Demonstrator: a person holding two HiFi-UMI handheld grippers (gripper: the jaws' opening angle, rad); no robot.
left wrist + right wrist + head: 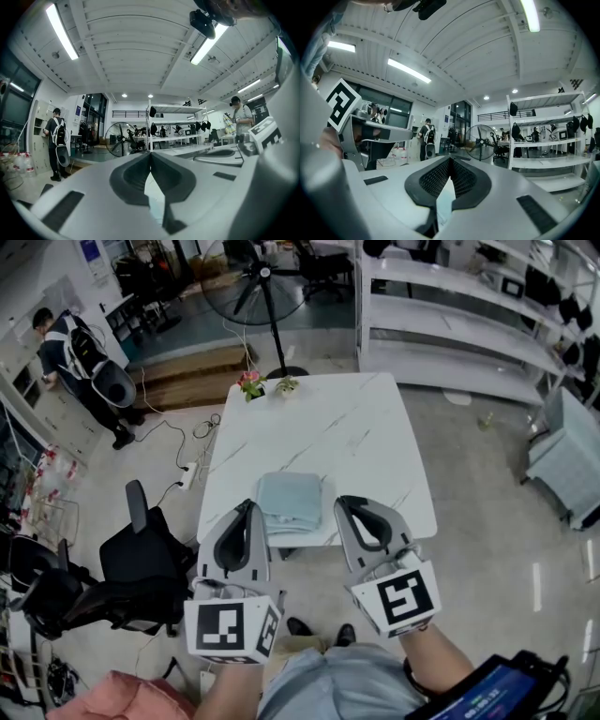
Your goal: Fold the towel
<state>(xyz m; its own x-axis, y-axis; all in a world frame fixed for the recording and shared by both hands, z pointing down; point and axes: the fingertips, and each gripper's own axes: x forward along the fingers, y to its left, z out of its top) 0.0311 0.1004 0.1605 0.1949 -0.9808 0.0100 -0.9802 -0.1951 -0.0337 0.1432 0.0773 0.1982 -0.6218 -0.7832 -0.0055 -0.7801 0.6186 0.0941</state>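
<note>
The person's grey-blue shirt (342,685) fills the bottom of the head view, and just beyond it 2 marker cubes (232,627), black squares on white, cap the handheld tools.

The left claw (248,506) is pressed together, its dark pads meeting at the tips with nothing between them. The right claw (345,502) is likewise closed and empty, its ribbed pads touching at the front. Both point level and away from the person, side by side.

Between their tips, as the head view has it, lies the towel (291,501). It is pale blue-green, folded into a neat rectangle, and rests flat at the near edge of the white, marble-patterned desk (347,432). The left claw's tip sits just beside the towel's near-left corner and the right claw's tip just off its right edge. Whether either touches the cloth cannot be told.

At the desk's far edge stand 2 small pots, one with pink flowers (249,382) and one with a green plant (287,384).

Behind the desk is a large floor fan (258,282). White shelving (450,329) runs along the right, and a black office chair (141,563) stands to the desk's left. A person with a backpack (80,357) bends over at the far left.
</note>
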